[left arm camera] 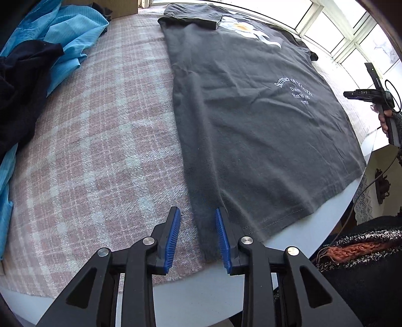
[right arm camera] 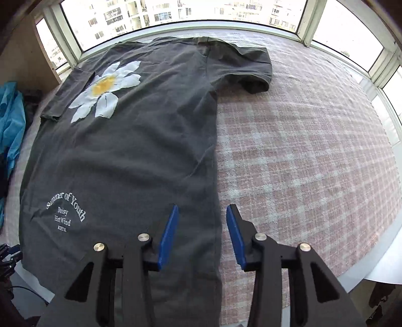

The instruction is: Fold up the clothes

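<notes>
Right wrist view looks down the grey T-shirt (right arm camera: 140,151), which lies flat and print-up on a pink checked cloth (right arm camera: 301,163) covering the counter (right arm camera: 382,266), collar at the far end by the windows (right arm camera: 176,12), hem at the near edge. The right tool (right arm camera: 202,236) hangs over the shirt's right side seam near the hem, jaws well apart and empty. The left tool (left arm camera: 198,239) hangs over the left hem corner, also wide apart and holding nothing.

The left sleeve (left arm camera: 193,15) is already turned in over the chest, partly covering the daisy (right arm camera: 105,90); the right sleeve (right arm camera: 251,68) lies spread out on the cloth. That fits a fold under way or an unfolding one.

The shirt looks like soft, light cotton jersey: it should drape, slump and crease, and drag a little on the woolly cloth instead of sliding. By my judgement it wants pinching at hems, seams or shoulders, where the layers are doubled, catching both layers together.

Hard to make out: whether the near hem hangs over the counter edge under the right tool, and the collar, squeezed by the fisheye. A blue garment (left arm camera: 62,32) and a dark one (left arm camera: 22,83) lie heaped at the left, their shapes unclear.
</notes>
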Motion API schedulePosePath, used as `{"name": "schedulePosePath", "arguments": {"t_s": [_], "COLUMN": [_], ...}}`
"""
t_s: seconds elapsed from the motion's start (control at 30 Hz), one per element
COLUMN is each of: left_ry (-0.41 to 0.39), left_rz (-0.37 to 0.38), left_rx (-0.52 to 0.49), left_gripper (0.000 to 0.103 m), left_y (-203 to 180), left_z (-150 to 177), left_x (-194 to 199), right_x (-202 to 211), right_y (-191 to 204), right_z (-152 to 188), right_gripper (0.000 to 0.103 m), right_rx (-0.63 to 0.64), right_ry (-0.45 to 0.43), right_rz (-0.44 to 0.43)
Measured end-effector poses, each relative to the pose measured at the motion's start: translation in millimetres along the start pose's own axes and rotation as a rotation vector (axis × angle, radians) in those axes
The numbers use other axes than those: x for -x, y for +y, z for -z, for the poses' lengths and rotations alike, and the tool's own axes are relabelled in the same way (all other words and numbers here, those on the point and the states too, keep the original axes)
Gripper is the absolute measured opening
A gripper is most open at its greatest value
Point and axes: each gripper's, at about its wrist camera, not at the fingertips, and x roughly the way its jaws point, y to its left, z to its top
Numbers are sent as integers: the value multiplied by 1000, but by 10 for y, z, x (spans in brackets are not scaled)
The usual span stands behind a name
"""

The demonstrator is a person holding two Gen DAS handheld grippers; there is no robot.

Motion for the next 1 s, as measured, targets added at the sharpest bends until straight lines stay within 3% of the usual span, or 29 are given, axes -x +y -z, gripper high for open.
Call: {"name": "schedulePosePath", "arguments": {"t_s": [0.13, 0.4, 0.47, 0.6, 0.73, 0.87, 0.9, 0.93, 1.0], "left_ry": [-11, -73, -95, -143, -177, -196, -199, -201, -207], "left_rz": [-11, -13, -2, 28, 57, 78, 80, 81, 88], "left_rx": [-25, 15, 35, 39, 35, 16, 12, 9, 4], "left_gripper": [26, 5, 4, 4, 4, 4, 4, 4, 4], "left_y": [-108, -165, -172, -183, -194, -177, -174, -172, -161], "left_z": [18, 79, 104, 91, 50, 27, 18, 9, 1], "left_x": [-16, 4, 39, 166, 229, 277, 282, 289, 322], "right_x": [-107, -322, -540, -1043, -1254, -1386, -1385, -1385, -1384], "right_y": [1061, 3182, 3551, 3915, 3974, 3945, 3944, 3943, 3941], "right_z": [-581, -1744, -1976, -2251, -2342, -2378, -2366, -2354, -2329], "right_gripper": [40, 40, 40, 40, 40, 39, 35, 20, 14], "right_rx": [137, 412, 415, 346, 291, 245, 260, 275, 305], "right_ry": [-6, -19, 10, 116, 166, 209, 201, 194, 179], "right_rz": [-63, -189, -165, -82, 5, -25, -24, -22, -19]}}
